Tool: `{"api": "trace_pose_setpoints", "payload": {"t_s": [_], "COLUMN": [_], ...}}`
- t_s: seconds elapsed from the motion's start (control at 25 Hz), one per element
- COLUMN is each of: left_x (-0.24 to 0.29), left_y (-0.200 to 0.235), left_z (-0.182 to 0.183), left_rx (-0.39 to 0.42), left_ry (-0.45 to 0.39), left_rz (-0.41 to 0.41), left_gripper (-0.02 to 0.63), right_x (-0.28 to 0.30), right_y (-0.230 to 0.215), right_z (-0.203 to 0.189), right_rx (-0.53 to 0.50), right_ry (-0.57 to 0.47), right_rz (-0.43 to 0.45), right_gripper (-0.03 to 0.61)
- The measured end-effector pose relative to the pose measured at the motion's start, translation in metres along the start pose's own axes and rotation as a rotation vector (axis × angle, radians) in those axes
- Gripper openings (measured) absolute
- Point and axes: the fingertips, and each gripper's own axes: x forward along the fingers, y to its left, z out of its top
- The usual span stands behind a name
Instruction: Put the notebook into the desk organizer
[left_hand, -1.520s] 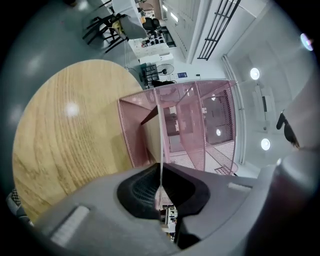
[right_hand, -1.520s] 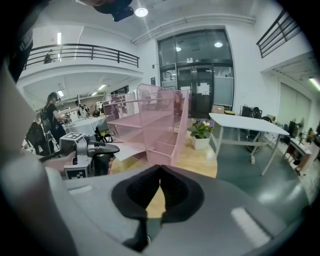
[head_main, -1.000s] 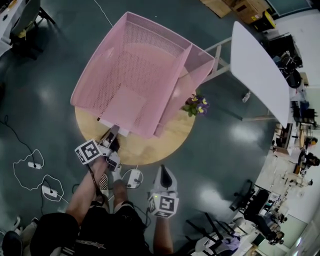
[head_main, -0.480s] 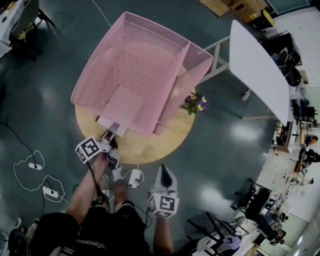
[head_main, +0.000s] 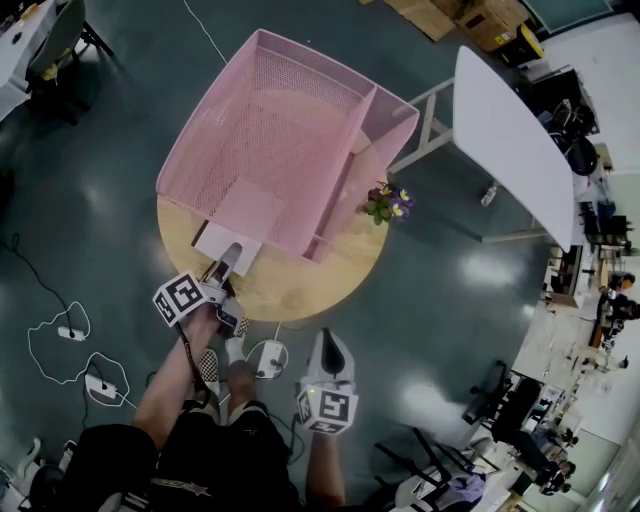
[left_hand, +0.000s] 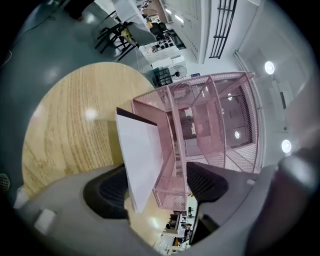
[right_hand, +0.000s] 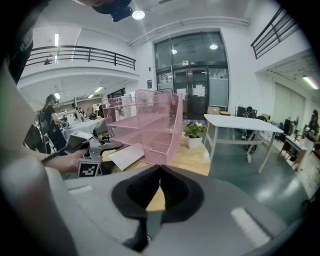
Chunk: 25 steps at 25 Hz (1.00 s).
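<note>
Protruding from the low front opening of the pink desk organizer (head_main: 290, 120), the notebook (head_main: 210, 238) is seen only partly inserted. Its near edge lies between the left gripper's (head_main: 228, 262) jaws, which have just been opening and stand spread, unclamped. The right gripper (head_main: 328, 350) is held back, jaws pressed together, empty. If withdrawal is skewed, a pad could drag the notebook back out.
</note>
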Motion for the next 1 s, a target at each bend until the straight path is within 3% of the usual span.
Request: {"api": "trace_pose_setpoints", "payload": {"t_s": [0.52, 0.68, 1.0], "left_x": [-0.035, -0.042, -0.072], "left_y": [0.008, 0.01, -0.012], "left_z": [-0.011, -0.017, -0.024], "left_rx": [0.027, 0.025, 0.097], "left_ry": [0.025, 0.036, 0.05], "left_rz": [0.116, 0.113, 0.073], "left_gripper": [0.383, 0.383, 0.383], "right_x": [-0.048, -0.061, -0.081], "right_y": [0.009, 0.011, 0.013], "right_z": [0.005, 0.003, 0.012], "right_rx": [-0.001, 0.001, -0.006], "right_ry": [-0.073, -0.087, -0.13], "right_rz": [-0.015, -0.02, -0.045], "right_gripper": [0.006, 0.006, 0.006]}}
